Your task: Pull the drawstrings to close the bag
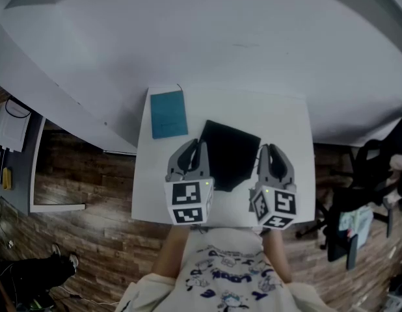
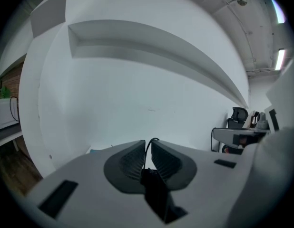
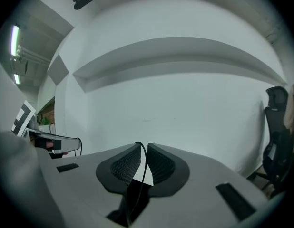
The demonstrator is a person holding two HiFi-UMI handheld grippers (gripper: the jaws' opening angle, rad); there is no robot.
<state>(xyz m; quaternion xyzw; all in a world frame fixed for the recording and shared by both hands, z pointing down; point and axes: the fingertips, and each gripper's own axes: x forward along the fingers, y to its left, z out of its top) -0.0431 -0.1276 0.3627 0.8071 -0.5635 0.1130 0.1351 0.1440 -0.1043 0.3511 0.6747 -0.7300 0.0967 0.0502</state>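
Note:
A black drawstring bag (image 1: 228, 153) lies on the small white table (image 1: 289, 119), between my two grippers. My left gripper (image 1: 200, 147) is at the bag's left edge; in the left gripper view its jaws (image 2: 148, 145) stand almost together on a thin black drawstring (image 2: 151, 140), with bag fabric (image 2: 157, 196) bunched just below. My right gripper (image 1: 267, 149) is at the bag's right edge. In the right gripper view a drawstring (image 3: 145, 167) runs down through the narrow gap of the right gripper (image 3: 143, 147), with white table showing beside the cord.
A blue notebook (image 1: 168, 114) lies at the table's far left corner. A white wall rises just behind the table. Wooden floor surrounds it, with a desk (image 1: 19, 148) to the left and a black office chair (image 1: 357, 194) to the right.

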